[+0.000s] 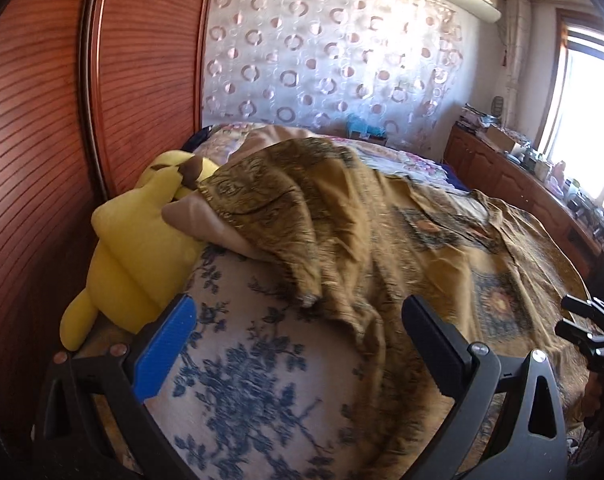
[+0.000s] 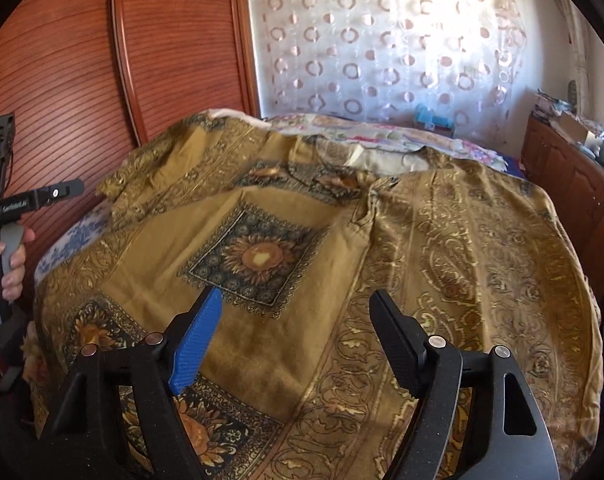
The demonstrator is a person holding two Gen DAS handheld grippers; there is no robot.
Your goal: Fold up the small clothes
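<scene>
Here, the mustard patterned garment (image 2: pixel 342 248) lies spread across the bed (image 1: pixel 237 364), its left part bunched near a yellow plush toy (image 1: pixel 141 240); left gripper (image 1: pixel 297 332) fingers apart over blue floral sheet, nothing between; right gripper (image 2: pixel 297 340) fingers apart above the garment, not touching; white lettering on the left gripper's body, too blurred to read.

Both wrist views near, over bed (image 1: pixel 261 360)

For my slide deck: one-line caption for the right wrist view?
Open right gripper poised above a gold patterned garment spread over the bed.
</scene>
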